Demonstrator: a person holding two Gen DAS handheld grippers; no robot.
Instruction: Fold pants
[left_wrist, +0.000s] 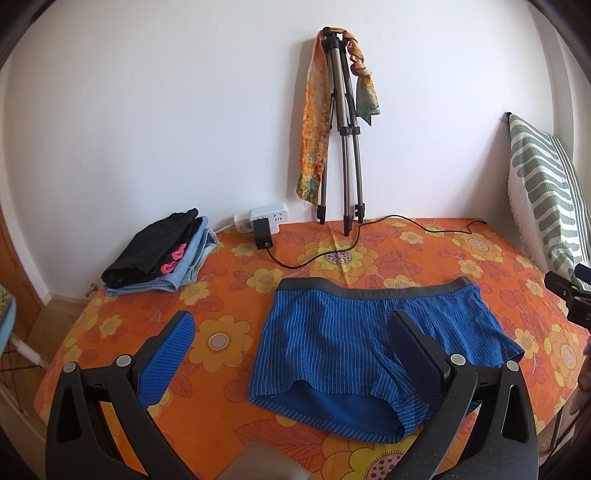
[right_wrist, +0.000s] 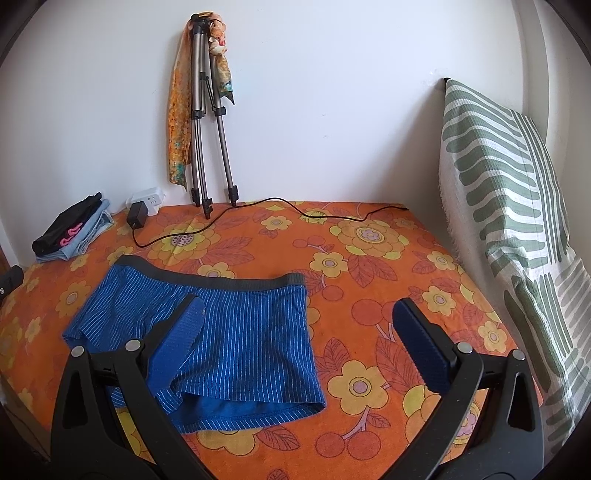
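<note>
Blue pin-striped shorts (left_wrist: 343, 350) with a grey waistband lie flat and unfolded on the orange flowered bed cover (left_wrist: 236, 332), waistband toward the wall. They also show in the right wrist view (right_wrist: 236, 332). My left gripper (left_wrist: 291, 332) is open and empty, hovering over the shorts' left half. My right gripper (right_wrist: 299, 321) is open and empty, hovering over the shorts' right edge. A part of the right gripper shows at the right edge of the left wrist view (left_wrist: 569, 299).
A stack of folded clothes (left_wrist: 162, 254) lies at the back left of the bed. A power strip (left_wrist: 262, 218) with a black adapter and cable (left_wrist: 369, 236) lies by the wall. A tripod (left_wrist: 343, 140) with scarves leans on the wall. A striped pillow (right_wrist: 509, 221) stands at the right.
</note>
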